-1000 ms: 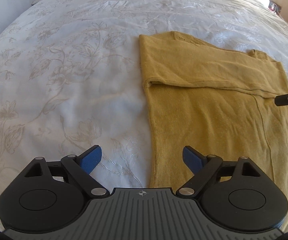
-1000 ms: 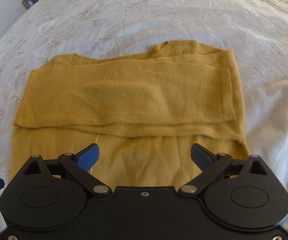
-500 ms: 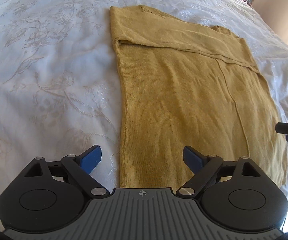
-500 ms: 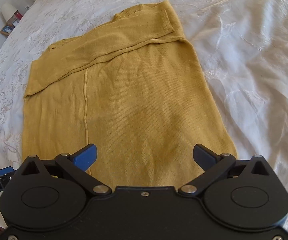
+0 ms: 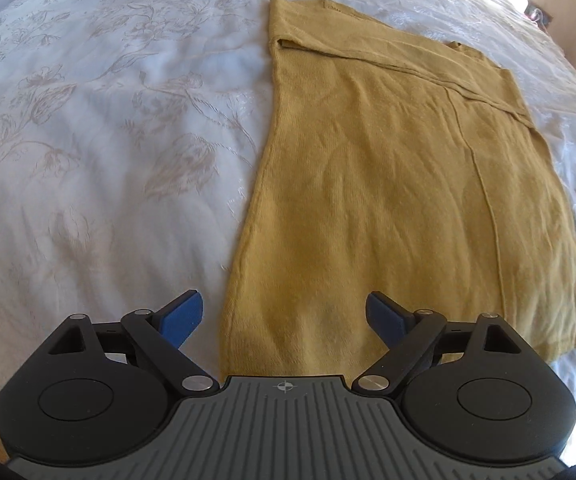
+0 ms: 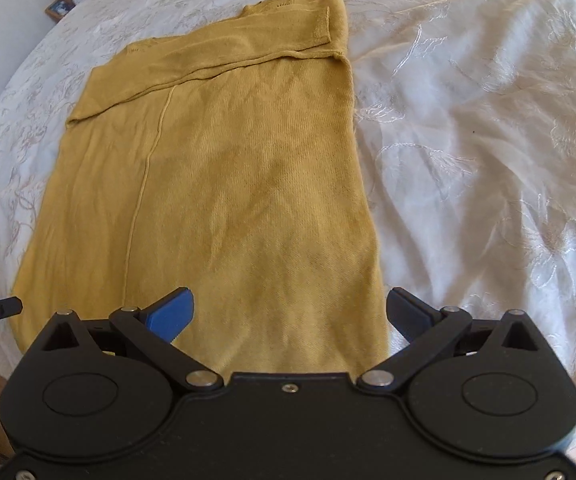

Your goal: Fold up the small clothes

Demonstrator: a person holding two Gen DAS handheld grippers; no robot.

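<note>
The bed (image 5: pixel 100 152) fills both views, spread with a white cover embroidered in pale flowers and lightly rumpled on its right-hand side. A strip of wooden floor shows at the lower left corner of the left wrist view.

On the bed lies the task's thing, a mustard-yellow knitted sweater (image 5: pixel 388 184), flat and already narrowed to a long rectangle. Its sleeves (image 6: pixel 224 44) are folded across the chest at the far end, one laid over the other, and the collar sits beyond them. The hem (image 6: pixel 288 352) is the near end, close under both cameras. A raised seam (image 6: pixel 144 176) runs lengthwise down the body, nearer the left edge.

At the far left corner, beyond the bed, a small bedside shelf (image 6: pixel 68 0) holds a framed picture and some small items, too small to make out.

The left gripper (image 5: pixel 284 312) hovers above the hem's left corner, its jaws wide with nothing between them; the sweater's left edge runs up between the blue pads. The right gripper (image 6: pixel 288 308) hovers above the hem's right corner, jaws equally wide and empty, with the right edge of the cloth passing just inside its right pad.

Judging by this layout, the side and sleeve folds are done and the lengthwise fold is in hand. The next move calls for both grippers to come down onto the hem corners, pinch through all layers, and carry the hem up towards the collar evenly, so the knit does not skew or drag the folded sleeves loose.
</note>
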